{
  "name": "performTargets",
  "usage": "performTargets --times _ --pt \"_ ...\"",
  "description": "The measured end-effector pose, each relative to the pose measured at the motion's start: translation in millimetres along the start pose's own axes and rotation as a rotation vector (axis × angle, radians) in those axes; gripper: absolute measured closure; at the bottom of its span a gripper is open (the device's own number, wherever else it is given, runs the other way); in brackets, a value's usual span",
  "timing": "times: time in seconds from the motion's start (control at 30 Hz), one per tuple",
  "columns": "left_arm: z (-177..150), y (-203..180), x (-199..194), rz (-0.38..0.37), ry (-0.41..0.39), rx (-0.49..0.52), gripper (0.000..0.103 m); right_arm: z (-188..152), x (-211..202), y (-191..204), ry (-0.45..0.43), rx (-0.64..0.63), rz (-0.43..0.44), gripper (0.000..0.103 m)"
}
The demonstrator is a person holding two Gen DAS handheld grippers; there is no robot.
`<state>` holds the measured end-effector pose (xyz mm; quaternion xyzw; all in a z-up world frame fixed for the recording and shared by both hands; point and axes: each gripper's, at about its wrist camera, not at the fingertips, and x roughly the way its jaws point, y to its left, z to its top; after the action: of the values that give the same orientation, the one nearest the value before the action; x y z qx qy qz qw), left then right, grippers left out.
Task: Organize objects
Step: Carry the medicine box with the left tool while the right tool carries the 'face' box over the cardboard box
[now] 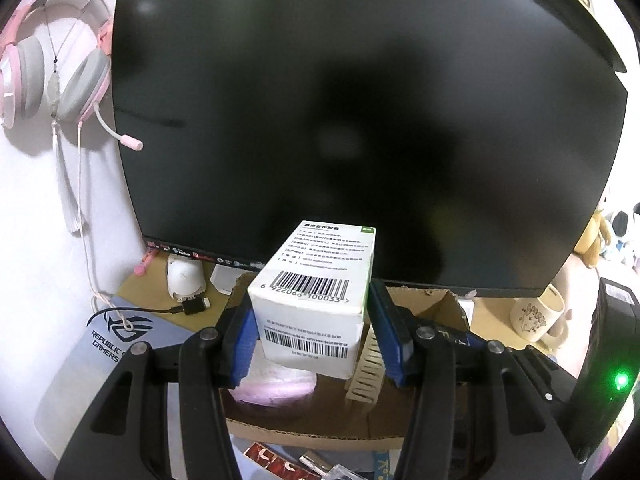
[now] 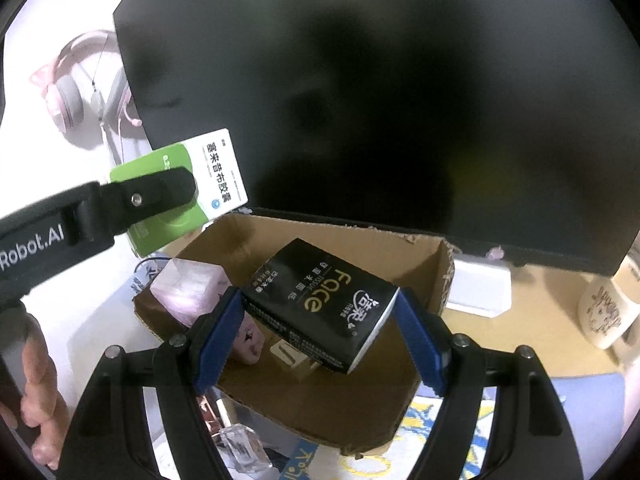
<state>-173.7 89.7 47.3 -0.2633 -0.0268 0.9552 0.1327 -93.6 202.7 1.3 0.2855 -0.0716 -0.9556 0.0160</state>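
Note:
My left gripper (image 1: pixel 310 320) is shut on a white and green medicine box (image 1: pixel 316 280) with barcodes, held above an open cardboard box (image 1: pixel 304 432). From the right wrist view the same medicine box (image 2: pixel 216 176) shows at upper left, clamped in the left gripper (image 2: pixel 160 196). My right gripper (image 2: pixel 320 320) is shut on a black tissue pack (image 2: pixel 320 308) marked "Face", tilted over the cardboard box (image 2: pixel 432 276). A pink pack (image 2: pixel 188 288) lies inside that box at its left; the left wrist view shows this pink pack (image 1: pixel 276 384) beside a white comb-like piece (image 1: pixel 366 372).
A large dark monitor (image 1: pixel 360 120) stands close behind the box. Pink headphones (image 1: pixel 56 76) hang on the wall at left. A cream mug (image 1: pixel 536 320) and a black device with a green light (image 1: pixel 608 368) stand at right. A clear case (image 2: pixel 244 448) lies near the front.

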Motion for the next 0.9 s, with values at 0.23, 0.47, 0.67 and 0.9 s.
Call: performTargets --times 0.23,0.47,0.67,0.9 --pt "-1 4 6 -0.018 0.020 -0.031 0.052 -1 -2 -2 -0.001 -0.006 -0.004 0.021" --pt "-4 4 14 -0.025 0.038 -0.032 0.052 -2 -1 -1 0.004 -0.021 -0.004 0.021" --pt "-2 9 17 -0.096 0.048 -0.074 0.052 -3 4 2 0.020 -0.058 -0.012 0.021" --pt "-6 6 27 -0.085 0.078 -0.077 0.052 -5 2 -3 0.028 -0.067 -0.025 0.021"
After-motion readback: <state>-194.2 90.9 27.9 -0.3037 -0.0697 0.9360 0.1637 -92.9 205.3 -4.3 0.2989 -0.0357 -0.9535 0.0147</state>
